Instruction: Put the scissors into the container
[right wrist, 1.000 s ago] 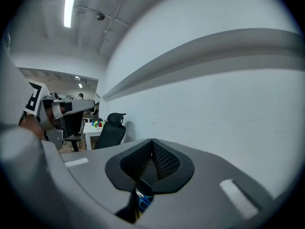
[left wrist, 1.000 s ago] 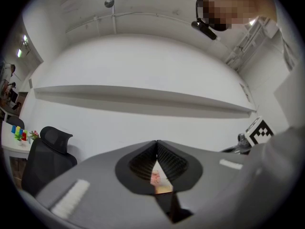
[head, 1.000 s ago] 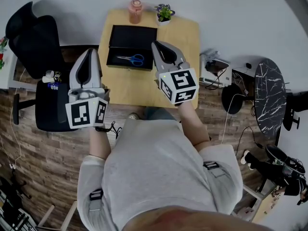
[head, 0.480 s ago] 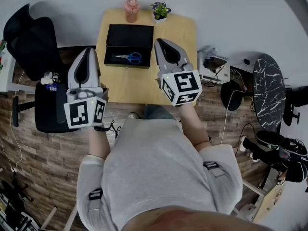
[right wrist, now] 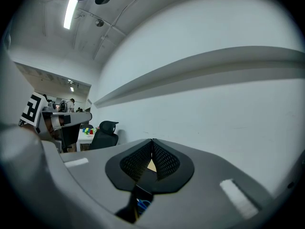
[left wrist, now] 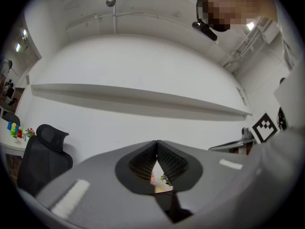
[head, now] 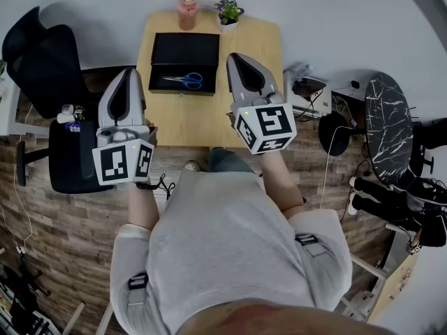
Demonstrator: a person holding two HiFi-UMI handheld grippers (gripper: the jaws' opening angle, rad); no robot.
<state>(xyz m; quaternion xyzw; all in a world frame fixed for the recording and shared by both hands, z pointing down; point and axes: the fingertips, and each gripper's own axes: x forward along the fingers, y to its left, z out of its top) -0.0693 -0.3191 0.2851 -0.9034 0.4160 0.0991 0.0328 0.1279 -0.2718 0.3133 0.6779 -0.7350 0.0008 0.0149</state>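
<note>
In the head view, blue-handled scissors (head: 183, 80) lie flat inside the black open container (head: 185, 47) at the back of the wooden table (head: 209, 121). My left gripper (head: 126, 72) hangs off the table's left edge, shut on nothing; its jaws meet tip to tip in the left gripper view (left wrist: 156, 142). The right gripper (head: 234, 56) hovers just right of the container, also shut and empty, as seen in its own view (right wrist: 152, 140). A bit of the blue scissors (right wrist: 141, 204) shows below the right jaws.
A pink bottle (head: 186, 11) and a small potted plant (head: 228, 11) stand at the table's far edge. A black office chair (head: 42, 47) is on the left. On the right are a box with cables (head: 307, 89) and a dark round marble table (head: 387, 128).
The table and container have slid slightly up and left in the head view. The right gripper has drifted a little to the right of the container. The scissors lie still.
</note>
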